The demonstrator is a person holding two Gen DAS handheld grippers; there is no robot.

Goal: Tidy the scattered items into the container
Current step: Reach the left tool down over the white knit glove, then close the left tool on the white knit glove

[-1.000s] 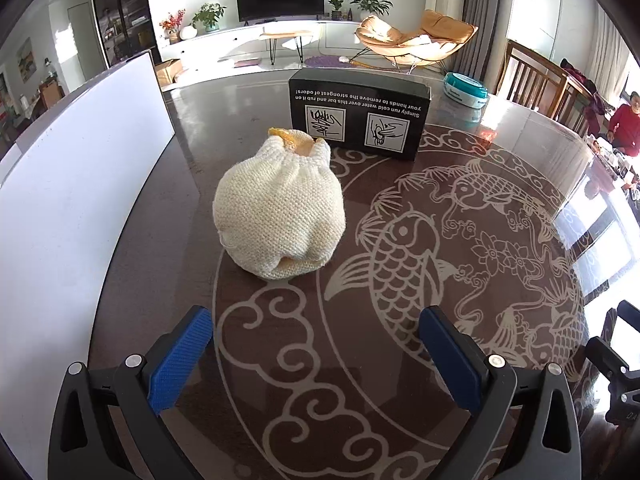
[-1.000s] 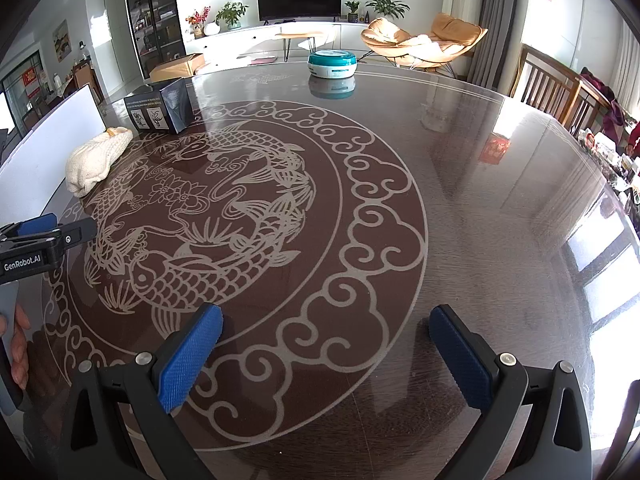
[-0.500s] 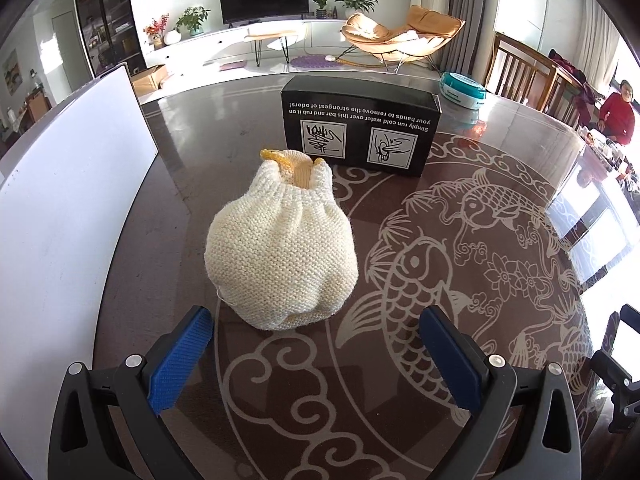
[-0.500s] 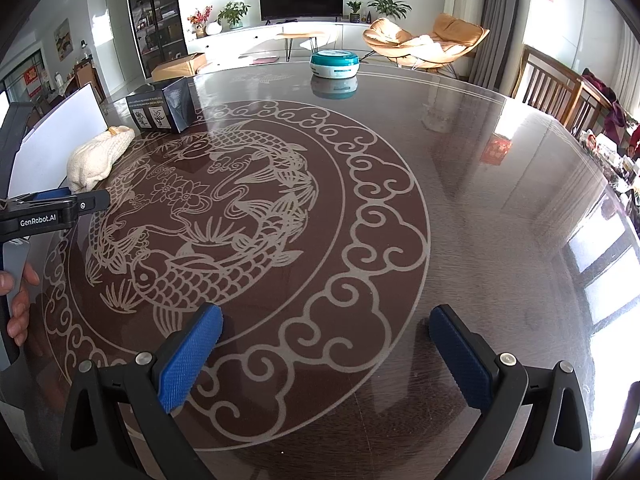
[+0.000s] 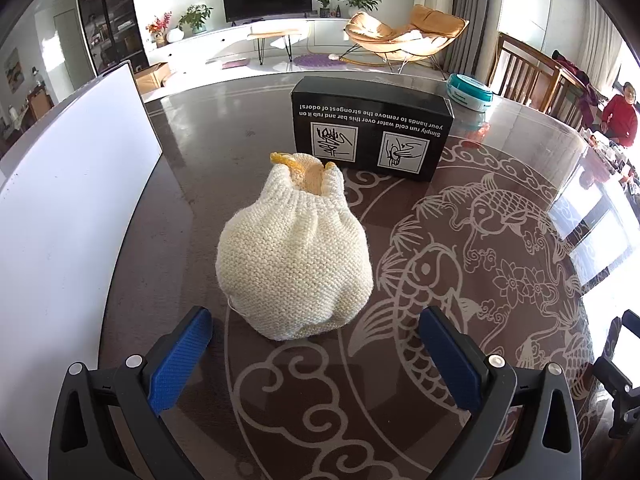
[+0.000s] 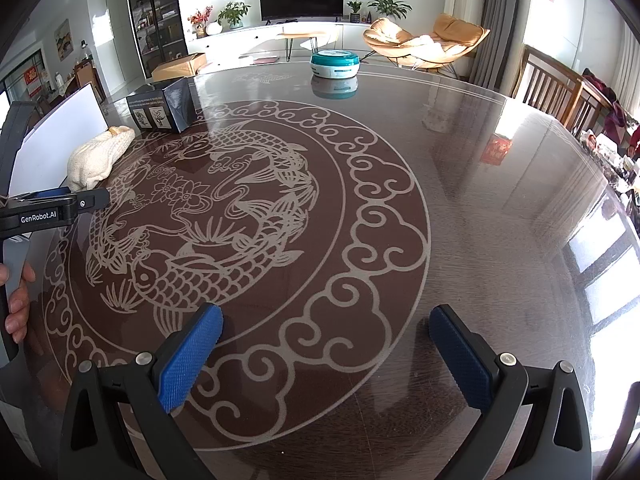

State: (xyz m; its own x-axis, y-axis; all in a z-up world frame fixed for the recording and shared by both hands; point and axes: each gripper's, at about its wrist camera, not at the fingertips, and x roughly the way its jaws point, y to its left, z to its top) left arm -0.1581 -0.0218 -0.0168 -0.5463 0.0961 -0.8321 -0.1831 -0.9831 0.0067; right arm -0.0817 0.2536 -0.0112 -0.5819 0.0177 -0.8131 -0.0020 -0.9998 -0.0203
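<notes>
The left gripper [image 5: 316, 320] has pushed in closer since a second ago, and the cream knitted pouch [image 5: 294, 264] now fills more of its view, sitting just ahead of the blue pads [image 5: 180, 360] and centred between them. Its jaws are spread wide, nothing between them, no contact with the pouch. Over on the right, the right gripper [image 6: 324, 340] has barely shifted and hovers over the bare near part of the counter [image 6: 500, 200], jaws also spread wide and holding nothing.

Big picture first: the dark glossy counter with its pale fish and cloud pattern carries everything. Along its left edge stands the white container [image 5: 72, 208], its tall flat wall running from near to far; its inside is not visible. Just right of that wall lies the pouch, yellow lining showing at its far opening. Beyond the pouch, near it, though I cannot tell if they touch, stands the black box [image 5: 370, 128] with upside-down white print and two small pictures. Far right of the box, well apart, sits the round teal and white tin [image 5: 470, 91], near the counter's far edge. From the right wrist view the pouch [image 6: 98, 156] lies far left, the box [image 6: 162, 106] behind it, the tin [image 6: 335, 63] at the far side.
</notes>
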